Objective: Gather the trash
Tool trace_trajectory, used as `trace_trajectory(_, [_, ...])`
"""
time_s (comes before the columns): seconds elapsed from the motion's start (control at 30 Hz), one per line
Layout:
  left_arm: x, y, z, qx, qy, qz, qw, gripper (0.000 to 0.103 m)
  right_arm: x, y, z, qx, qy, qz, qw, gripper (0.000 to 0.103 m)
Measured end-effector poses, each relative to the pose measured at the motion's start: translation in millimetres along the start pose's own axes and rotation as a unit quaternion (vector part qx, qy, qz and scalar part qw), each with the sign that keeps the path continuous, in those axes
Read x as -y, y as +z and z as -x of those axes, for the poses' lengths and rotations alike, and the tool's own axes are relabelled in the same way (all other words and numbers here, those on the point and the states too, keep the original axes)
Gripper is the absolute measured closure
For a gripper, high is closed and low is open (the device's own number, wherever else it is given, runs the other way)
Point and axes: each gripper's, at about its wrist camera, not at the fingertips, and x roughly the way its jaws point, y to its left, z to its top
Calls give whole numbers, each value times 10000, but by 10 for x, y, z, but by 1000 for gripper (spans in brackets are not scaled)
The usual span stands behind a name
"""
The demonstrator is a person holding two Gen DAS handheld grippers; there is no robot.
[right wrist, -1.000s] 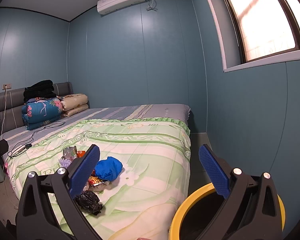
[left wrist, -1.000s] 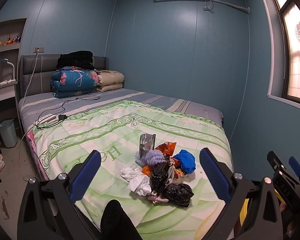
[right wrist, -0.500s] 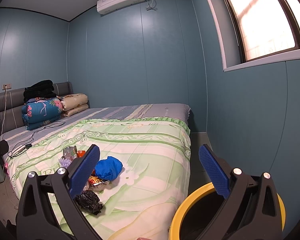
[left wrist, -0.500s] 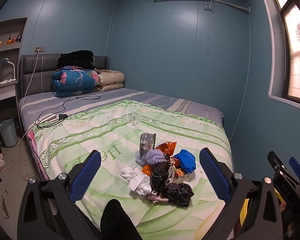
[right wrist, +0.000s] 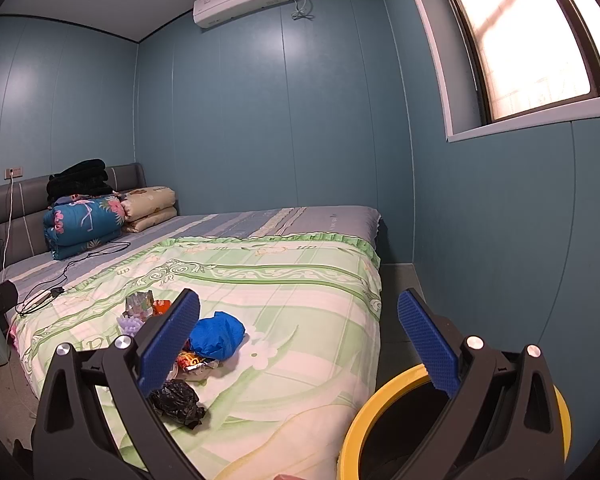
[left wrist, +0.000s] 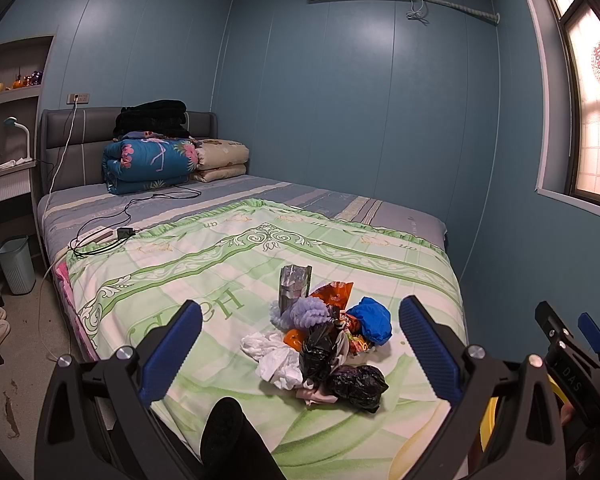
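A pile of trash lies near the foot of the bed on a green quilt: a silver foil pouch, a blue crumpled bag, black bags, white tissue, a purple puff and orange wrappers. My left gripper is open and empty, held short of the pile. My right gripper is open and empty; the blue bag and a black bag show by its left finger. A yellow-rimmed bin stands by the bed, lower right.
Folded quilts and pillows sit at the headboard. A charger cable lies on the bed. A small grey bin stands on the floor left. The blue wall and a window are to the right.
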Motion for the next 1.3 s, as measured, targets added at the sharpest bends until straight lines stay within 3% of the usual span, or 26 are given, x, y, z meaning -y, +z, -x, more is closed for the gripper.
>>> trace_trajectory(0.73, [-34,-10,-123,-80,134,72,9999,8,5,-33,-77,77,-194,122,9997,8])
trace_trajectory(1.0, [-122,-29,-398,-341,-50,-110,9993,8,-53,-132,-228,-234,161,224,9993,8])
trace_trajectory(1.3, [-479,175,-1214,-947,-268,-236,9949,8,-288,-379,-487,-861,934,560,9903,8])
